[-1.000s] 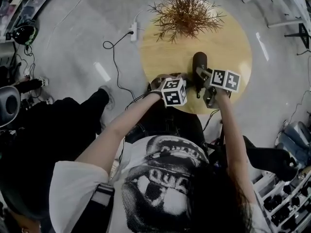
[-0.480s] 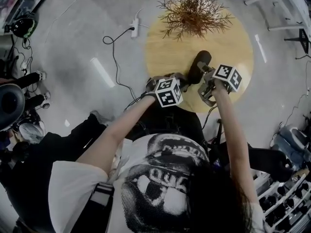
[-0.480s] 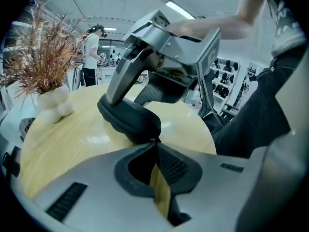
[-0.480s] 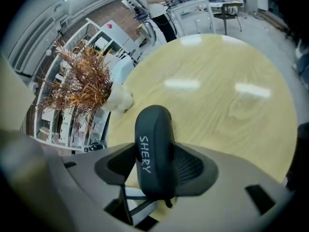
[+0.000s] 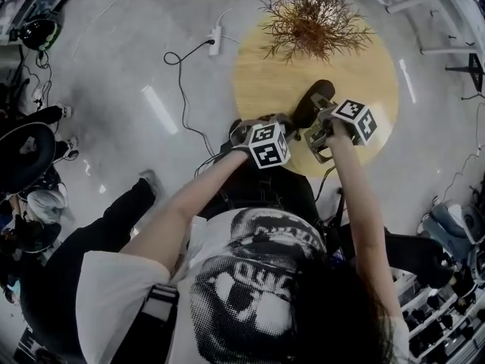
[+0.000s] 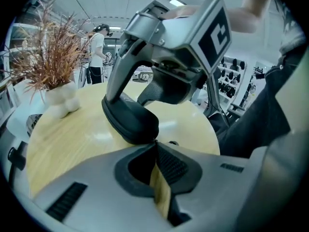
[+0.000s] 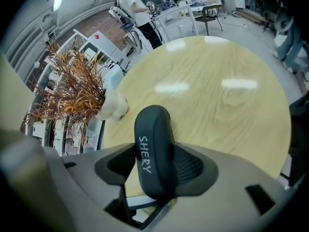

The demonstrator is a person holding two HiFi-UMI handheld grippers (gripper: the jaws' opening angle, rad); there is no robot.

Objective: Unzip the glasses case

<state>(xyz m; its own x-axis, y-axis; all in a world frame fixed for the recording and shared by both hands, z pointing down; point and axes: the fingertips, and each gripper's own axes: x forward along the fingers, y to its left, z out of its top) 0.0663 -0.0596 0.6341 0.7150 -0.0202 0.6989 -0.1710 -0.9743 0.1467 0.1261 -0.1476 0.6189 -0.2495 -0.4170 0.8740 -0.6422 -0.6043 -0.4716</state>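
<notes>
- Firmly, the right gripper (image 7: 154, 151) clamps the dark glasses case (image 7: 153, 122) across its middle, one pad on each long side.
- It holds the case tilted over the near part of the round wooden table (image 5: 265, 89).
- Left gripper (image 6: 155, 146): jaws pressed together, tips right at the case's lower end. Whether a zip pull is pinched there cannot be told.
- A dried plant (image 5: 314, 14) stands on the table's far side.

One glasses case (image 7: 152, 129), two hand-held grippers (image 6: 155, 143) (image 7: 154, 164), one round table (image 5: 367, 63), one dried plant (image 5: 312, 17), one power strip (image 5: 215, 41)
</notes>
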